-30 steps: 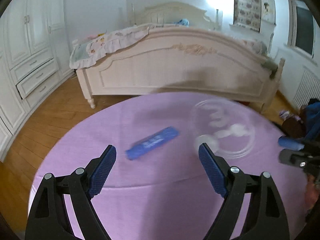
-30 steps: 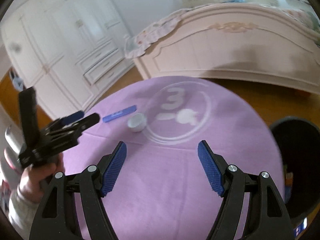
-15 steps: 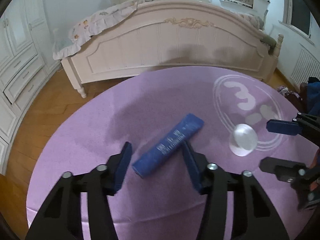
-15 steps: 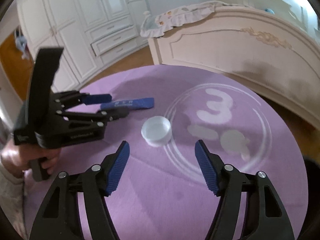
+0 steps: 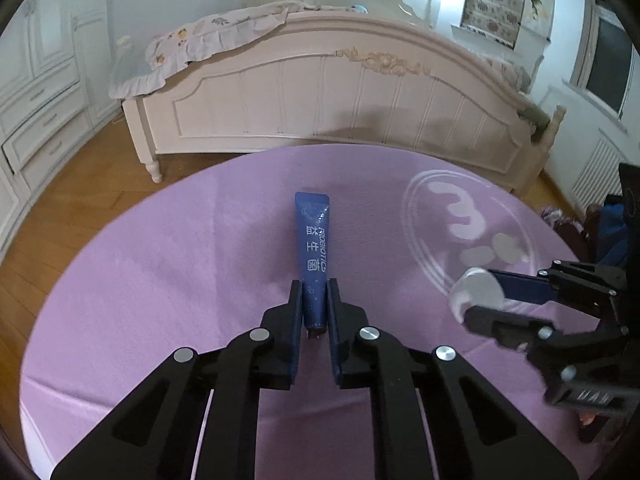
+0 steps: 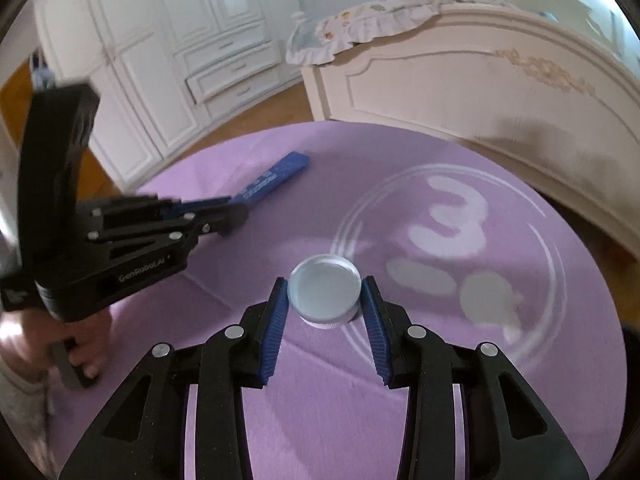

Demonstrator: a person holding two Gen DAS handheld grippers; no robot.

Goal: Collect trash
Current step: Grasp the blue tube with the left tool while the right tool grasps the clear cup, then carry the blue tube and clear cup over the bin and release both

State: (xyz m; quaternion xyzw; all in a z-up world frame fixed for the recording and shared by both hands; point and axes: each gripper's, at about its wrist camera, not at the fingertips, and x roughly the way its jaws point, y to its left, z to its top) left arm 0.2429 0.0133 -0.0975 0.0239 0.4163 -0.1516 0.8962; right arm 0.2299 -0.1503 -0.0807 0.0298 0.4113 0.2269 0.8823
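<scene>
Nearest the left camera, the left gripper (image 5: 315, 312) had its fingers (image 5: 295, 320) clamped on the near, cap end of a blue tube (image 5: 314, 248), which lay on the round purple desk (image 5: 160, 280) with its long axis running straight away from the gripper and its flat crimped end pointing toward the bed (image 5: 340, 104). White lettering ran along the tube's dark blue body. In the right camera, the right gripper (image 6: 325, 304) held a shallow, round, whitish cap (image 6: 324, 290) between its blue-padded fingers (image 6: 274, 328), which pressed its sides on both flanks; the cap sat on the desk just at the rim of the pale printed circle with the number 3 (image 6: 456, 216). The two grippers worked near each other, the cap to the right of the tube, with bare purple cloth around both and more of it beyond toward the far edge. Past that edge came a strip of wooden floor (image 5: 80, 168), then the cream footboard of the bed, and white wardrobes (image 6: 168, 60) off to the left side.
</scene>
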